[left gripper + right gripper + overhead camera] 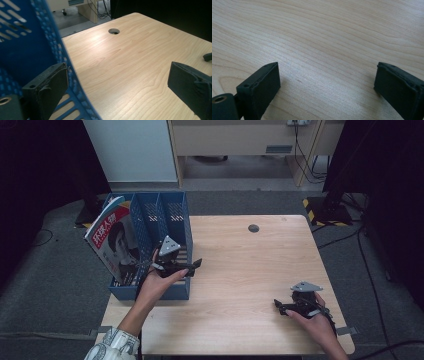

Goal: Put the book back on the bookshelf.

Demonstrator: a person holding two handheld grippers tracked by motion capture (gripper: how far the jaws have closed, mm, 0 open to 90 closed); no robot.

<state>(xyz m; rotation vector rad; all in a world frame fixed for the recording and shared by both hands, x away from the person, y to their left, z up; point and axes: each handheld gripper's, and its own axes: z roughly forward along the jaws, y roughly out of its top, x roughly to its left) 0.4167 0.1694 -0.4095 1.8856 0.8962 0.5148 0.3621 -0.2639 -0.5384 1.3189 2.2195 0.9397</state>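
A blue slotted file organizer (172, 211) stands on the left of the wooden table (250, 275). A magazine (112, 240) with a face on its cover leans in its leftmost slot. My left gripper (194, 268) is open at the organizer's right side. In the left gripper view its left jaw sits behind the blue side wall (57, 47) and its right jaw hangs over bare wood, so the left gripper (117, 75) straddles that wall without clamping it. My right gripper (278, 306) rests open low over the table's front right, and the right gripper (327, 75) has bare wood between its jaws.
A round cable hole (253, 228) lies near the table's far edge, also seen as the cable hole (114, 31) ahead of the left gripper. Grey carpet, cables and a striped floor block (325, 210) surround the table.
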